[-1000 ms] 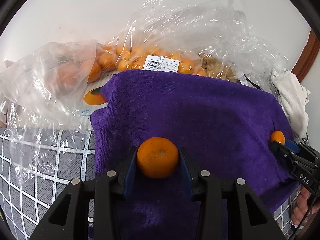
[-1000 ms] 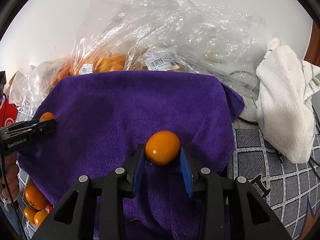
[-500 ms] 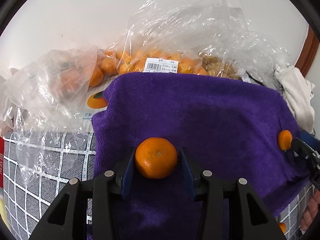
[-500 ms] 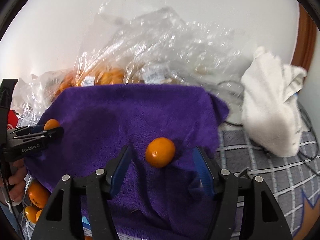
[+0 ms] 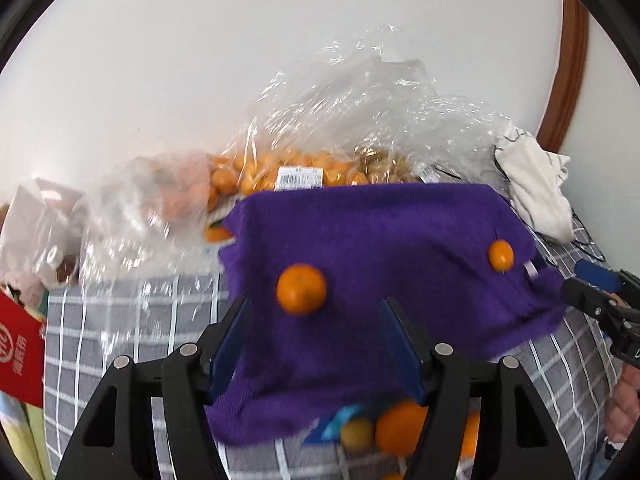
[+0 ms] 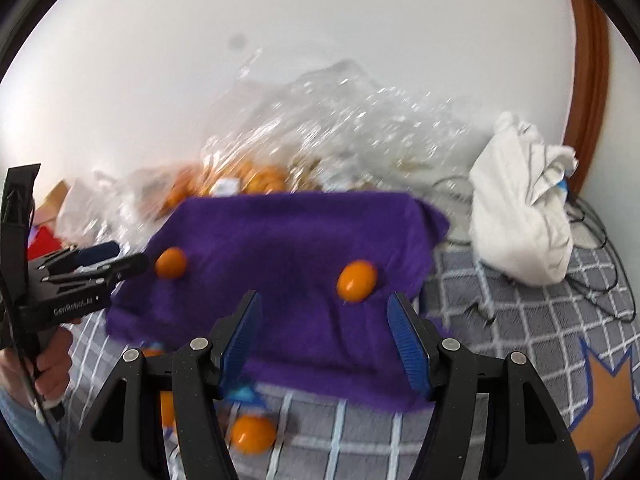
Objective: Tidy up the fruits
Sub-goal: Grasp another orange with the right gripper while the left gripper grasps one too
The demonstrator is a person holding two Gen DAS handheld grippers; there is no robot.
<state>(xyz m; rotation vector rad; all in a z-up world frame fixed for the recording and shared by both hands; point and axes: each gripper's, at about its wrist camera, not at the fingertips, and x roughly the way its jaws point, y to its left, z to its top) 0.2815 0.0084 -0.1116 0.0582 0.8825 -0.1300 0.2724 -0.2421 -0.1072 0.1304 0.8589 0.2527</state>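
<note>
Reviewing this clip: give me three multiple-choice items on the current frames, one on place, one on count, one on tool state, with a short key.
1. Where do the placed small round oranges lie?
A. on the purple towel
B. inside the clear plastic bag
C. on the white cloth

2. How many oranges lie on the towel?
A. one
B. two
C. four

3. How do the two tools stand?
A. both shut on fruit
B. only the left open
C. both open

Key: A, the left orange and right orange sit on the purple towel; B, only these two; C, left tool and right tool hold nothing.
</note>
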